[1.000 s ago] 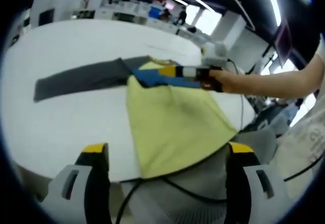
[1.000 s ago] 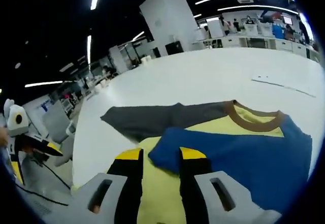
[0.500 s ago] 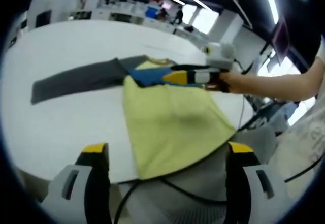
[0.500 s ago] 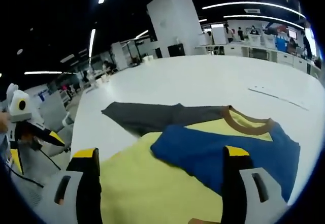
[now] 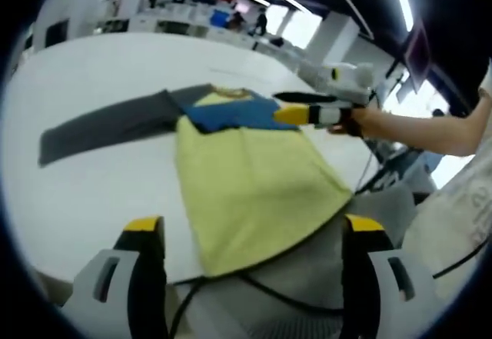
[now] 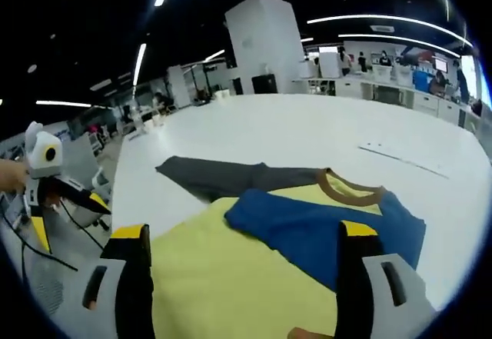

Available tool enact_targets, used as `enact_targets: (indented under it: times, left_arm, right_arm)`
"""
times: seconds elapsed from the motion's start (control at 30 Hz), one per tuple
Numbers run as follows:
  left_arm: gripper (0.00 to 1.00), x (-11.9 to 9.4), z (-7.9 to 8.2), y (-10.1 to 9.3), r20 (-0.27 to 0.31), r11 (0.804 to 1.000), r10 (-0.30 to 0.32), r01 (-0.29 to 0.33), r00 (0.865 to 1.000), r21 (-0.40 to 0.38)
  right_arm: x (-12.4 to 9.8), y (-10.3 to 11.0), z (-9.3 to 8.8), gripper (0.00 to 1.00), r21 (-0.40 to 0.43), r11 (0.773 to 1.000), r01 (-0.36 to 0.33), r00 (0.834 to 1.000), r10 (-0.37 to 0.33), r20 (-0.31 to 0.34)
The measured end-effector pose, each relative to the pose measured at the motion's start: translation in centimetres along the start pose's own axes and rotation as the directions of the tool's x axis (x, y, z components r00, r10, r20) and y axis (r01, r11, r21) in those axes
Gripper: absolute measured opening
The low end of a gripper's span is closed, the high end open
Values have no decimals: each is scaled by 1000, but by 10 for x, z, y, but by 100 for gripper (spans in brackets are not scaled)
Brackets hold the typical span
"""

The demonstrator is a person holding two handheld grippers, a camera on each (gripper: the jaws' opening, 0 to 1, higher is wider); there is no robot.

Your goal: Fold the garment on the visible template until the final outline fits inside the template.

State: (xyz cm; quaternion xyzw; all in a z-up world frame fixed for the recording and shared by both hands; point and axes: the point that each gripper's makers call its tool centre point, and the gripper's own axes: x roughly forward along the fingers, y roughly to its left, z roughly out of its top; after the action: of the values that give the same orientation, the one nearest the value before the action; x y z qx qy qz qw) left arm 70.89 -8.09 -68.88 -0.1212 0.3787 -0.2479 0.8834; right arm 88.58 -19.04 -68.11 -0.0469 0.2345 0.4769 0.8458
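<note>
Jaws of both grippers are spread wide with nothing between them: the left gripper (image 5: 246,235) is held back off the near edge of the desk (image 5: 92,177), and the right gripper (image 6: 240,239) is poised low above the garment (image 6: 254,277).

Just beyond the jaws, the garment is spread flat on the white desk, its yellow body hanging a little past the near edge in the left gripper view. The blue sleeve (image 6: 323,227) is laid across the chest below the brown collar (image 6: 350,193), which is judged to be a fold meant to narrow the outline. The grey sleeve (image 5: 108,120) is stretched out flat to the side and is judged not yet folded. No template outline can be made out under the cloth.

Farther off, a thin pale strip (image 6: 403,160) is lying on the desk. Behind, a large hall with a white pillar (image 6: 265,47), ceiling strip lights and distant workbenches is seen.
</note>
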Motion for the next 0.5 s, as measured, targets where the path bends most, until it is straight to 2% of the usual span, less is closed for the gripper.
enact_targets:
  times: [0.2,0.3,0.5]
  left_arm:
    - [92,4,0,-5,-7,1000,-23,23,1000,17]
    - [92,6,-1,-8,-17,999,-33,33,999,28]
    - [92,6,1,-11,-26,998,-44,45,999,52]
  right_arm:
    - [-24,3,-6,100,-4,1000,11,1000,-11,3]
    - [-33,0,-17,100,-4,1000,29,999,-29,-19]
    - [-46,1,-23,100,12,999,46,999,-46,-20]
